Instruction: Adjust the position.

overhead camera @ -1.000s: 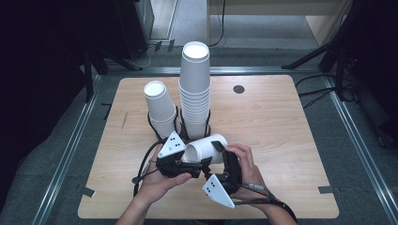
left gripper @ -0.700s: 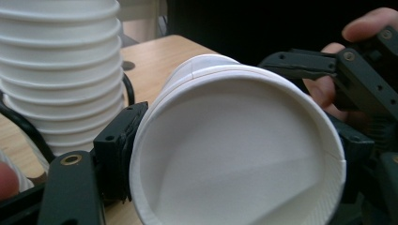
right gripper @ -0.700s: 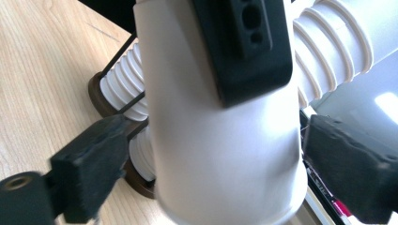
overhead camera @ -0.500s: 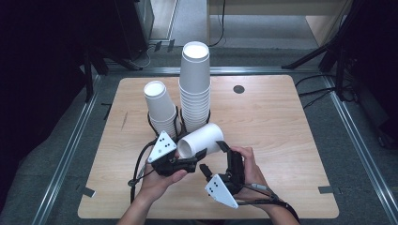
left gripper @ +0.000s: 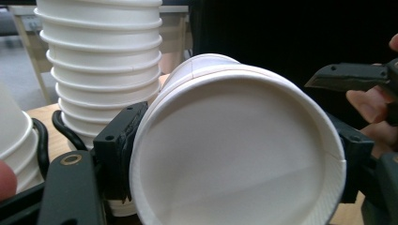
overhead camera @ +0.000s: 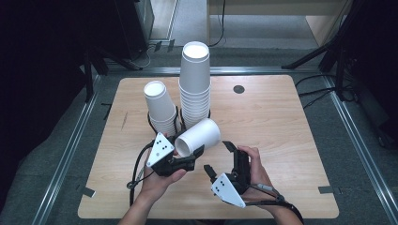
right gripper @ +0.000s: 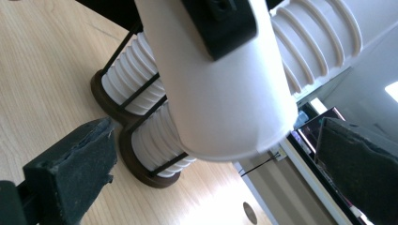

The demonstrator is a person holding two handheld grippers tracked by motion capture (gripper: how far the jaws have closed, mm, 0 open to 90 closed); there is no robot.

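Observation:
A white paper cup (overhead camera: 199, 136) lies on its side above the wooden table (overhead camera: 281, 122), its mouth turned toward the person. My left gripper (overhead camera: 187, 149) is shut on the cup at its rim; in the left gripper view the cup's mouth (left gripper: 234, 154) spans the gap between the two black jaws. My right gripper (overhead camera: 219, 158) sits just right of the cup; its jaws have just been opening and now stand wide. In the right gripper view the cup's base (right gripper: 220, 98) hangs ahead of the spread jaws, untouched by either pad.
A tall stack of white cups (overhead camera: 195, 84) and a shorter stack (overhead camera: 159, 105) stand in dark wire holders just behind the grippers. A small dark disc (overhead camera: 239, 89) lies at the back. Bare wood stretches to the right.
The right gripper's jaws have spread and drawn back from the cup toward the near right. The left gripper has kept its hold and tipped the cup's base up toward the stacks.

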